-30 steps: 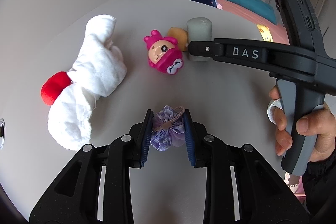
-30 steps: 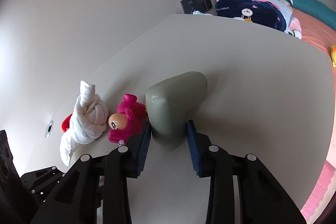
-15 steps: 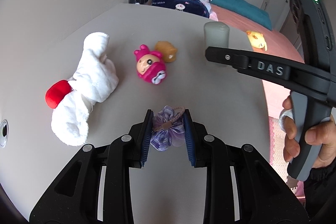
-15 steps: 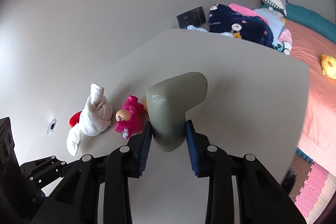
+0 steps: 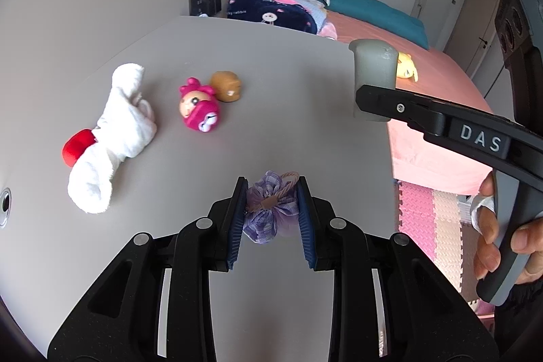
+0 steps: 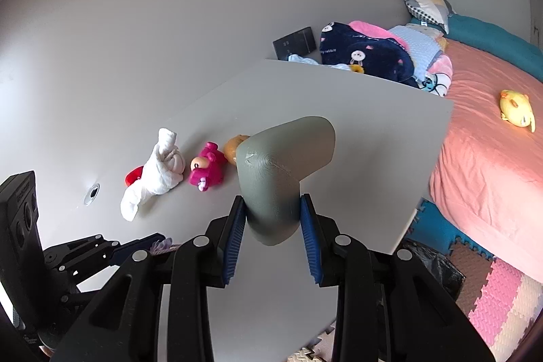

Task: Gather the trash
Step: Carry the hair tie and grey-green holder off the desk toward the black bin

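My left gripper (image 5: 271,209) is shut on a purple fabric flower scrunchie (image 5: 269,209) and holds it above the grey table (image 5: 288,141). My right gripper (image 6: 271,219) is shut on a grey-green heart-shaped piece (image 6: 281,172), lifted above the table near its right edge. That piece also shows in the left wrist view (image 5: 375,73), held by the right gripper's fingers (image 5: 390,97). The left gripper shows in the right wrist view (image 6: 135,246) at the lower left, with a bit of the scrunchie (image 6: 159,244).
On the table lie a rolled white towel with a red end (image 5: 112,131), a pink doll (image 5: 198,109) and a small brown toy (image 5: 226,86). A bed (image 6: 492,145) with a yellow plush (image 6: 516,107) stands right of the table. A dark bag (image 6: 431,263) and foam mats (image 6: 499,297) lie below.
Both grippers have lifted up and back from the table with their loads. The right gripper carried the grey-green piece to the right, toward the table's edge. The brown toy is uncovered.
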`<state>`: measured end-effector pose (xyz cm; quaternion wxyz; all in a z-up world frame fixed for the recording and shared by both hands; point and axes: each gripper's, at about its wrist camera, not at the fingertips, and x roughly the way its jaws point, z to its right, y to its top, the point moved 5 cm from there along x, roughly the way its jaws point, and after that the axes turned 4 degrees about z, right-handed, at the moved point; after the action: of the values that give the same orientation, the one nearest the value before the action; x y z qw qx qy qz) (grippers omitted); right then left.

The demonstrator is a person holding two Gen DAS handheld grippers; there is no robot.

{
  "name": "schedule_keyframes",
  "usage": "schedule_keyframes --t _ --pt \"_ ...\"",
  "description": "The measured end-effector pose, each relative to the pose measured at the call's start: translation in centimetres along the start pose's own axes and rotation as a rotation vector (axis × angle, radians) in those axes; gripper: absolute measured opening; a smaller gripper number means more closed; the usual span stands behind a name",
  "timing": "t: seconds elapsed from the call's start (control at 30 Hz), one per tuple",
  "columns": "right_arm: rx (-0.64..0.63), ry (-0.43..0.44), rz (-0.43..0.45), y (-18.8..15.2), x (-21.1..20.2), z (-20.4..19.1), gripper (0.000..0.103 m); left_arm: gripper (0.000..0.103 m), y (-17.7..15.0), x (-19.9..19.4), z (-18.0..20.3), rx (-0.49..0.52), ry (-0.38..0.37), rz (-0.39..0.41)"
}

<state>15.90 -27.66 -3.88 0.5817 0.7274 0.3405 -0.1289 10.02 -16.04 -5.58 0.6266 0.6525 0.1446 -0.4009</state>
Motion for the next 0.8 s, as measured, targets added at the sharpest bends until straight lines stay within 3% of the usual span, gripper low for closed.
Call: schedule_keyframes --t 0.8 --pt "0.067 -0.103 0.064 -2.1 -7.1 6.6 0.035 0.028 1.7 1.7 8.5 0.103 -0.107 0.008"
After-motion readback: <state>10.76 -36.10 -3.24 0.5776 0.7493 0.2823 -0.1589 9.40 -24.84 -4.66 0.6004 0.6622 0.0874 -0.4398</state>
